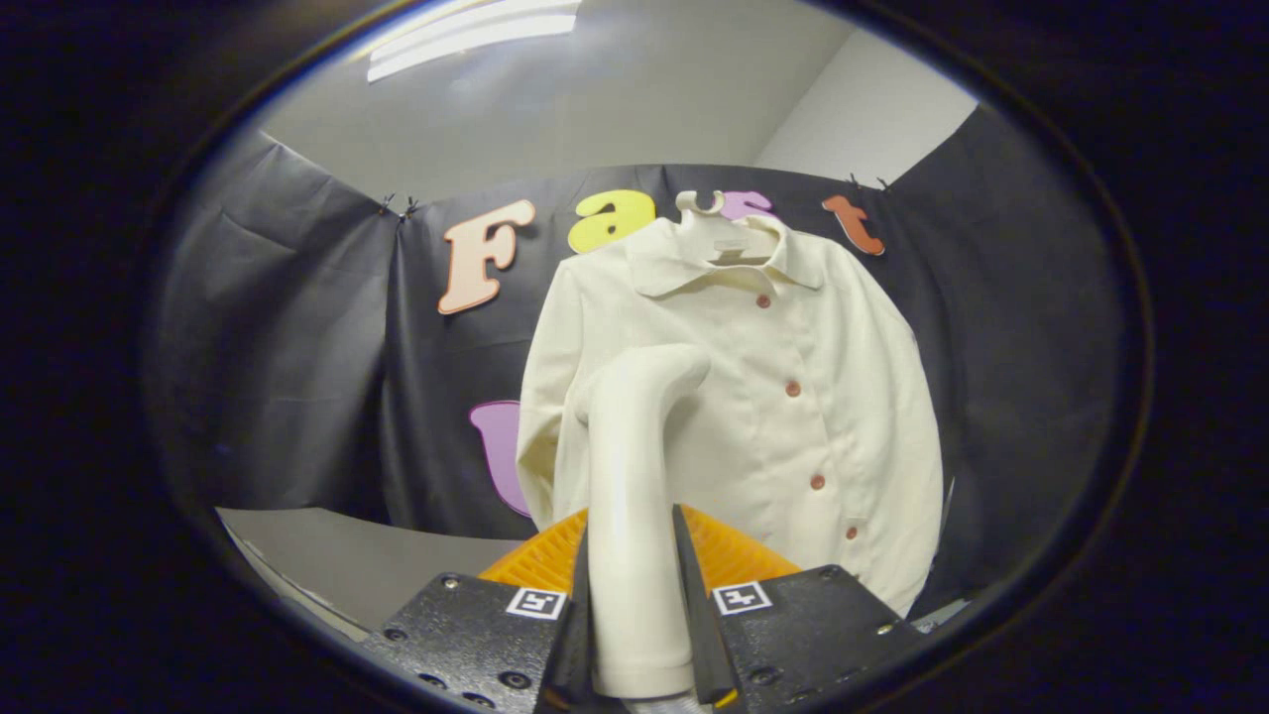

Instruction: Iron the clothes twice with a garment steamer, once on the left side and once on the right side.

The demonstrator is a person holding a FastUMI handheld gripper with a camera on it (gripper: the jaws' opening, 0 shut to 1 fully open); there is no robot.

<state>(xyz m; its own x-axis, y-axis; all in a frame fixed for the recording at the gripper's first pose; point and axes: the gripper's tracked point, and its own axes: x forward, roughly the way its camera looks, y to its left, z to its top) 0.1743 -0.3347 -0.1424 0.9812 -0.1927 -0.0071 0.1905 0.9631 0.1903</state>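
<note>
The fingers [634,605] are clamped on the handle of the garment steamer [634,476], one on each side, both pressing against the pale shaft with no gap showing. The steamer stands upright between them, its handle rising straight up and then bending to the right into the head, which points toward the shirt [753,397].

And there's the shirt: cream-coloured, long-sleeved, hanging beyond the fingers on a pale hanger [706,213] whose hook sits at the top of the black cloth wall [288,347]. The collar is spread open, and a row of reddish buttons [792,389] runs down the front, slanting slightly to the right as it descends. The steamer head sits in front of the shirt's left chest area, left of the button line; whether it actually touches the fabric, I can't tell from here.

Down low, just behind the fingers, an orange ribbed thing [550,555] peeks out on either side of the steamer handle; what it is isn't clear. To the near left, a stretch of grey counter [337,555] runs along the foot of the cloth wall. Up top, a ceiling light [466,35] glows above the booth, with pale walls behind the cloth.
</note>
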